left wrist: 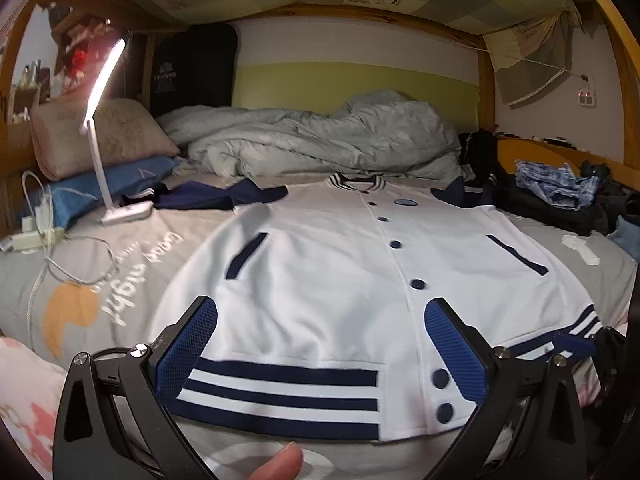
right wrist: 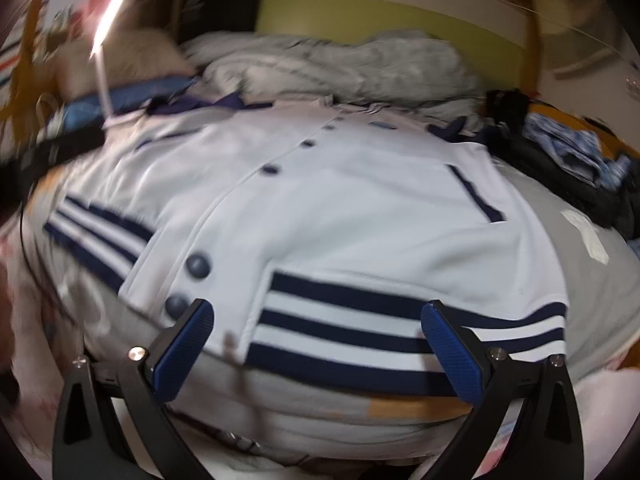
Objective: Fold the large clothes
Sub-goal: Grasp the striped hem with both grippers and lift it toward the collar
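The white varsity jacket (left wrist: 320, 264) lies buttoned and face-up on the bed (left wrist: 120, 264), ready for folding. Both the left gripper (left wrist: 320, 344) and right gripper (right wrist: 318, 344) hover over its striped hem (right wrist: 360, 332), fingers spread, gripping nothing.

white jacket (left wrist: 320, 280) spread flat mid-frame, buttoned | left gripper (left wrist: 320, 354) wide open over striped hem (left wrist: 280, 396), bottom | lit lamp (left wrist: 106, 76) upper left

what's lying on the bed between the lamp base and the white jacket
In the left wrist view, between the lamp base and the white jacket, only bare grey bedsheet printed with "Good night"; the navy sleeve lies just behind.
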